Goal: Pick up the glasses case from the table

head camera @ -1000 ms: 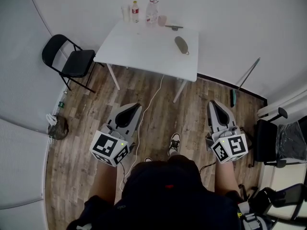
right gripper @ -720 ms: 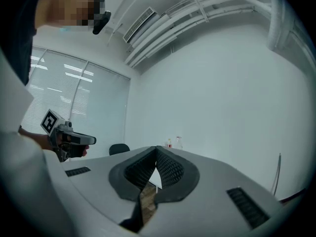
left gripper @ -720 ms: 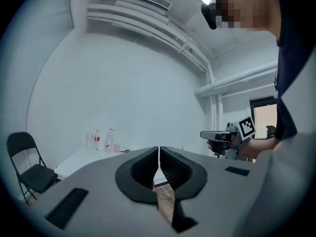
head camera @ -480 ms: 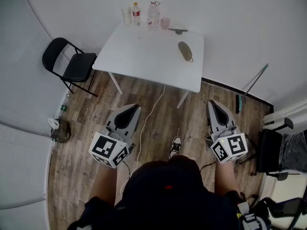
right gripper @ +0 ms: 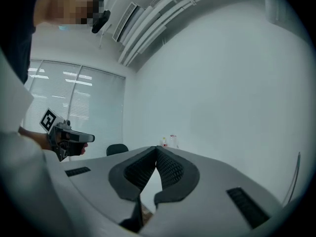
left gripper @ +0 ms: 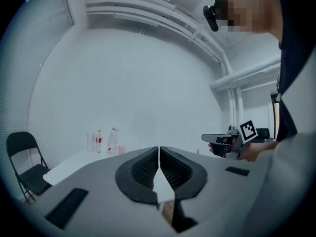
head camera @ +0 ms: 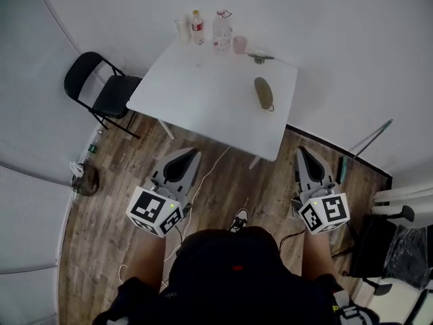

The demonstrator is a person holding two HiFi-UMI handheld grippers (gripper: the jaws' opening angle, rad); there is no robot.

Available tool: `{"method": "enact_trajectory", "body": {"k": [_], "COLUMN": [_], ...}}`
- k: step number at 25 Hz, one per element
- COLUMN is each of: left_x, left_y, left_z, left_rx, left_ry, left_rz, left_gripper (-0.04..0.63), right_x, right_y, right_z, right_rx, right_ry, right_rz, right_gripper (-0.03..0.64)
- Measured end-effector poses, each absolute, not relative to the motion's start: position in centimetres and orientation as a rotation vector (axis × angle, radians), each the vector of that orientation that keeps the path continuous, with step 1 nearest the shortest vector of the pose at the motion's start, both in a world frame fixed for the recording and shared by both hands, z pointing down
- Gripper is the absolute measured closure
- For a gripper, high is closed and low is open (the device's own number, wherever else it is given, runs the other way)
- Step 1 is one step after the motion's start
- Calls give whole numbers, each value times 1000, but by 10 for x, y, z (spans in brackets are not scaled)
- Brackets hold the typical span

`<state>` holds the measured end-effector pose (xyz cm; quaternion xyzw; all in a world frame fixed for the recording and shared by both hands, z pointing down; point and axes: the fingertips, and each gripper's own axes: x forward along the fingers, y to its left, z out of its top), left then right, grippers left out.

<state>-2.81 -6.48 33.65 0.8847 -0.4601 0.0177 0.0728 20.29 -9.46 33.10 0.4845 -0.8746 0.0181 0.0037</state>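
Observation:
The glasses case (head camera: pixel 264 93), an olive-grey oval pouch, lies on the right part of the white table (head camera: pixel 203 107) in the head view. My left gripper (head camera: pixel 190 153) hangs over the wooden floor just short of the table's near edge, jaws shut and empty. My right gripper (head camera: pixel 302 149) is held level near the table's front right corner, also shut with nothing in it. In the left gripper view the shut left gripper (left gripper: pixel 159 148) points at the table (left gripper: pixel 69 164); the case is hidden there. The right gripper view shows the shut right gripper (right gripper: pixel 156 149).
Two bottles (head camera: pixel 197 27), a cup (head camera: pixel 239 45) and a small dark item (head camera: pixel 259 57) stand at the table's far edge by the wall. A black folding chair (head camera: pixel 101 90) stands left of the table. A white cable (head camera: pixel 206 175) runs across the floor. More chairs stand at the right.
The table and case have drawn nearer and lower in the head view as the person walked toward them. Both grippers stay shut and keep their places before the body.

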Motion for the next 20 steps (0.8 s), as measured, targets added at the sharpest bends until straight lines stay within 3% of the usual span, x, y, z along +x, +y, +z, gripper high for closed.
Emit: {"method": "enact_trajectory", "body": {"k": [15,20], "left_x": [20,10], "left_y": [-165,-216], "left_z": [352,353], "left_rx": [2630,2665], "left_ry": [-1382,-1292], "left_rz": [94,50], "left_gripper": [565,565], "right_x": [254,240], "right_y": [-192,-224], "right_z": [384,379], "right_rx": [1511,1558], "right_ry": [-2659,-2608], "right_rz": [253,205], "right_gripper": [595,595]}}
